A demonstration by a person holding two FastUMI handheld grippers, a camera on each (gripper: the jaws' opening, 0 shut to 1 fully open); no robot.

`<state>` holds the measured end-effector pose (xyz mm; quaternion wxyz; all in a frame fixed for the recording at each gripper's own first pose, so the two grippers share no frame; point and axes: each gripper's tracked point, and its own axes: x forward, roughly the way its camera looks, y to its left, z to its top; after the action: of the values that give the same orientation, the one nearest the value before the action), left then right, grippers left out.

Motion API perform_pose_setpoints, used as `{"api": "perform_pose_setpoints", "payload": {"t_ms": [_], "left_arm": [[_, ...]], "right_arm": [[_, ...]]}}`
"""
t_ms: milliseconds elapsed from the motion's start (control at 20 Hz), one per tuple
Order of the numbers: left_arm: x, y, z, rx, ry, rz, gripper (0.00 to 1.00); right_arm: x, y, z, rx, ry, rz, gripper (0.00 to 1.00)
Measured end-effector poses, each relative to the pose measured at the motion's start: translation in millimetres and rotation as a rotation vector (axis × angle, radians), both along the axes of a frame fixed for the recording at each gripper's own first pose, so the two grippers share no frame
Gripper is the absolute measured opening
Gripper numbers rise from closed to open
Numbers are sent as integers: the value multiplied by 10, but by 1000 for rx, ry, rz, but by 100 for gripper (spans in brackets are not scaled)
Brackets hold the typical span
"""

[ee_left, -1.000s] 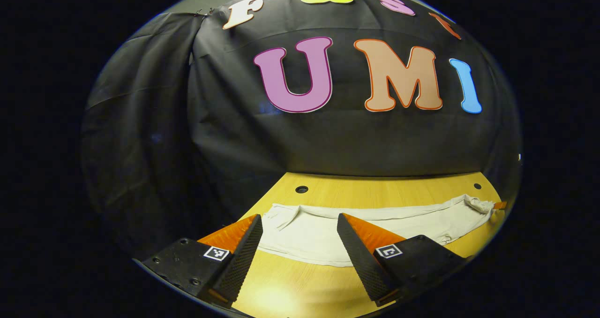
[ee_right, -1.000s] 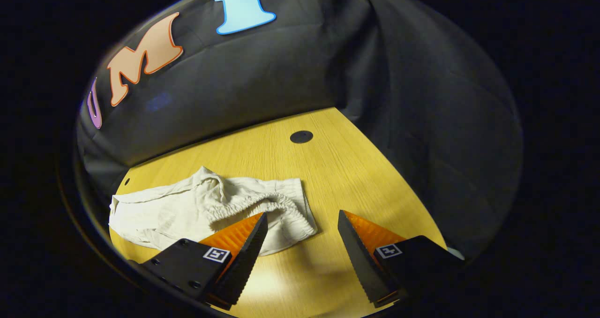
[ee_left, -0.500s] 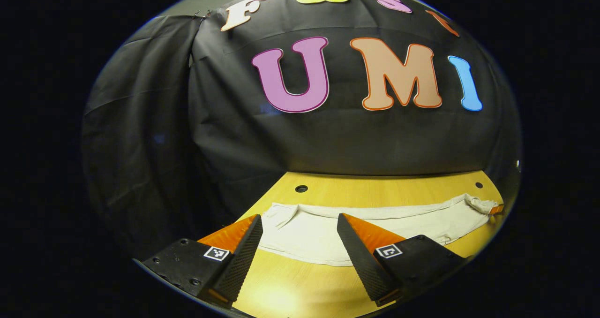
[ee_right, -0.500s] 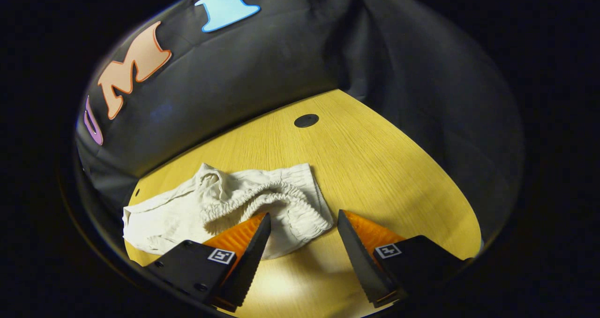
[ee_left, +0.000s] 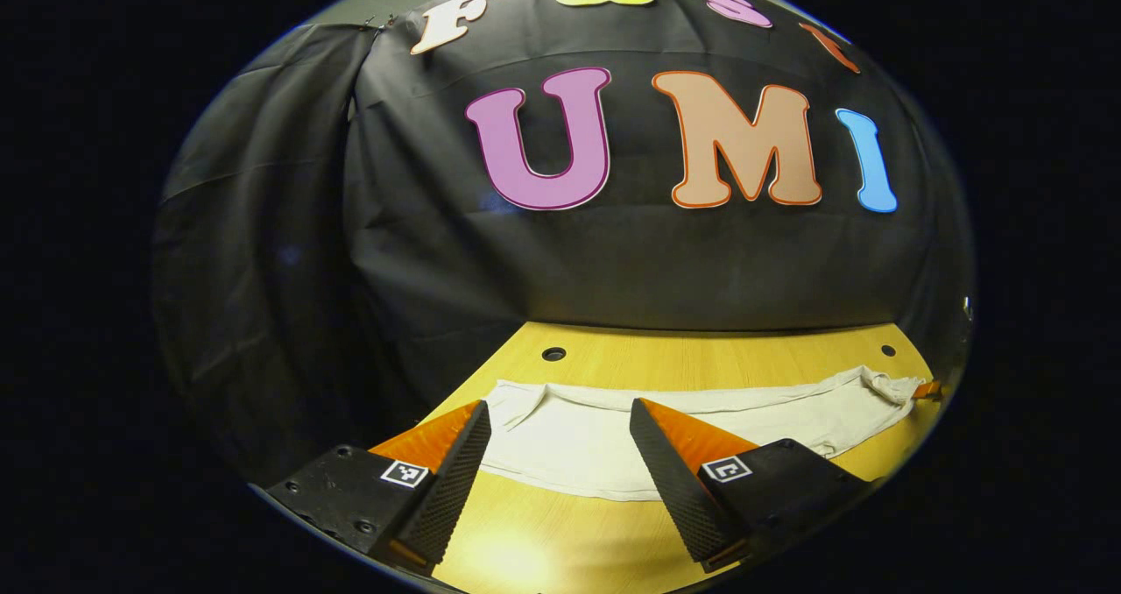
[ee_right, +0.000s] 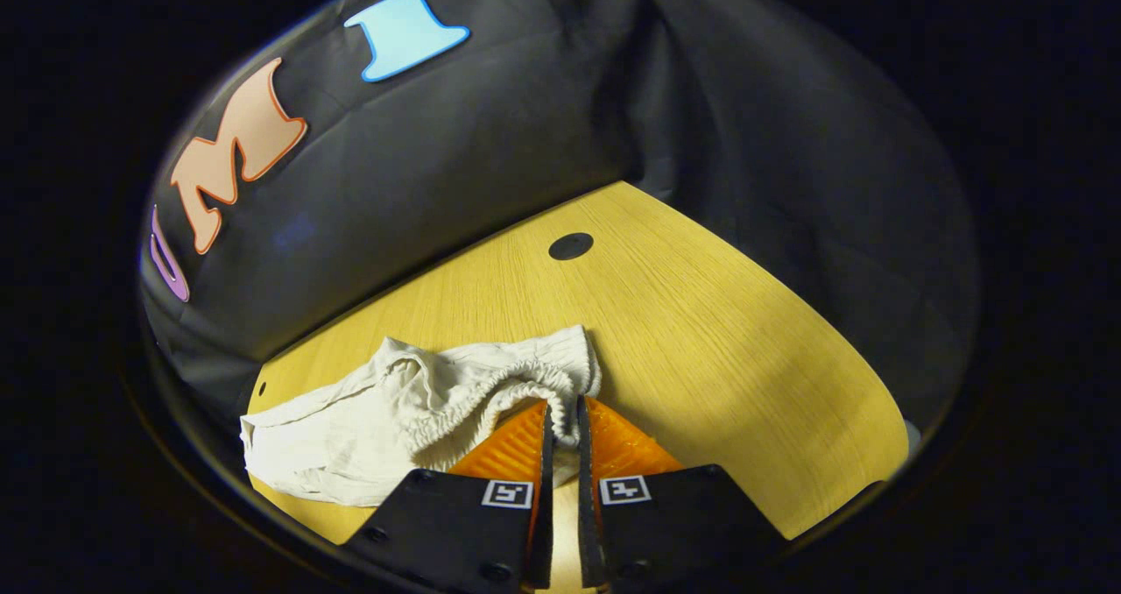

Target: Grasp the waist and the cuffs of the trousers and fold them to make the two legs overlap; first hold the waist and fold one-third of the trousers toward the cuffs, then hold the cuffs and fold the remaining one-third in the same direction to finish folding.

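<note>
Pale trousers [ee_left: 666,423] spread lengthwise across a yellow wooden desk [ee_left: 701,357] in the left gripper view, cuff end [ee_left: 525,401] lying near and to the left, flat on the wood, far end bunched at the right edge of the view. Left gripper [ee_left: 558,467] released, fingers wide apart, hovering low at the near side of the cuff end with cloth visible in the gap between them and no contact to be made out. A small bit of another gripper [ee_left: 924,390] just beside the bunched far end, touching or not cannot be told. In the right gripper view, right gripper [ee_right: 560,423] clenched on the gathered elastic waist [ee_right: 525,384], fingers drawn nearly together with the rim of the waistband pinched between the tips. Waist rumpled and raised into a loose heap [ee_right: 412,401], the remaining cloth trailing left and near across the desk. Round dark hole [ee_right: 570,245] in the desk farther off beyond the waist, well apart from the cloth; two more holes [ee_left: 553,353] set into the far strip of the desk in the left gripper view, one left and one [ee_left: 887,350] right, both beyond the trousers. Black cloth wall [ee_left: 613,252] behind the desk on all far sides.
</note>
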<state>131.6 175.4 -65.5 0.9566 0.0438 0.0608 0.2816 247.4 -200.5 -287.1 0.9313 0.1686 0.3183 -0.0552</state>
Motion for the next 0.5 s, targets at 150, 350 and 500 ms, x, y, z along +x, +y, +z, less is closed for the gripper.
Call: {"api": "perform_pose_setpoints", "payload": {"t_ms": [150,350,500], "left_arm": [[-4,88,-8,-26,-17,-21,97],[42,251,-40,-40,-25,-72,97],[66,400,-77,-37,-15,-111,97]], "right_arm": [[17,36,249,-31,-39,-2,14],[-89,98,623,-97,-92,14,14],[-139,166,869,-147,-161,31,14]]}}
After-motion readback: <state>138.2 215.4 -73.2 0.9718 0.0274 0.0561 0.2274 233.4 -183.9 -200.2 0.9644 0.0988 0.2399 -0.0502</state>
